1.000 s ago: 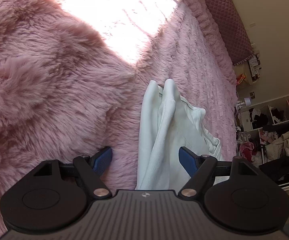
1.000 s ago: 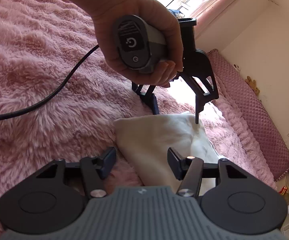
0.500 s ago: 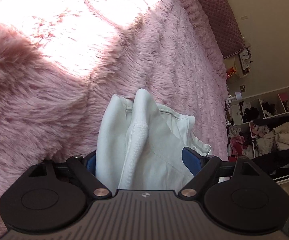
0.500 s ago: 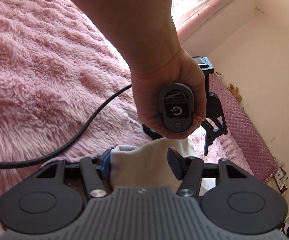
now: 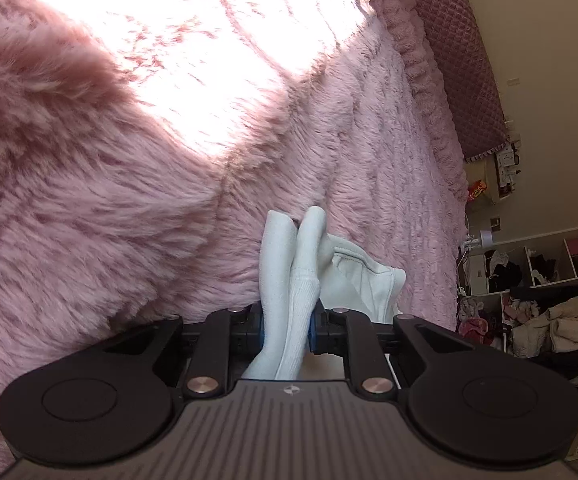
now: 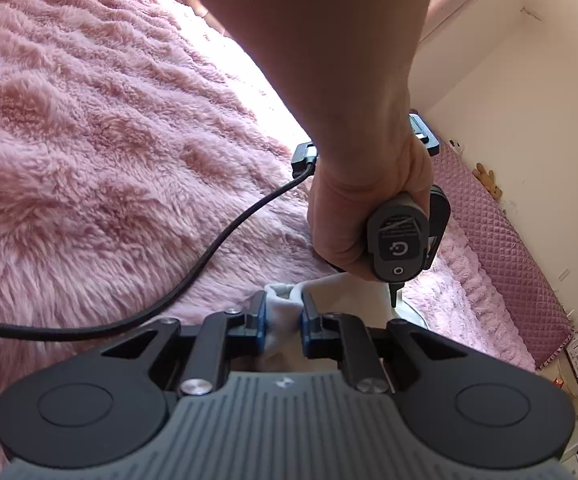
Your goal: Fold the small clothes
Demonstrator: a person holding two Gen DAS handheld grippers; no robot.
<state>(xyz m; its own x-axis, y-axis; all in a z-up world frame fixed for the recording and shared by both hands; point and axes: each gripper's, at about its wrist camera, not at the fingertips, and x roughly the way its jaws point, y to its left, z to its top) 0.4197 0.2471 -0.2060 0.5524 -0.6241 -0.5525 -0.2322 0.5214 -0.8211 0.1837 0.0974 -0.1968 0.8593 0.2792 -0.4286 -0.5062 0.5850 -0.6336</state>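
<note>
A small white garment (image 5: 353,276) lies bunched on the pink furry blanket (image 5: 129,200). My left gripper (image 5: 287,328) has its jaws closing, and the blue pads press on a ribbed fold of the cloth. In the right wrist view my right gripper (image 6: 283,322) is also closing, pinching another edge of the white garment (image 6: 281,300). Just beyond it, a person's hand (image 6: 353,216) grips the handle of the left gripper above the same cloth. Most of the garment is hidden there by the hand and the fingers.
A black cable (image 6: 193,272) trails from the left gripper across the blanket. A quilted pink headboard (image 5: 461,60) runs along the bed's far side. Shelves stuffed with clothes (image 5: 549,280) stand beyond the bed edge. Bright sunlight (image 5: 189,60) falls on the blanket.
Both grippers slid forward over the garment with jaws wide, then closed onto it. In the right wrist view the hand with the left gripper came down and nearer.
</note>
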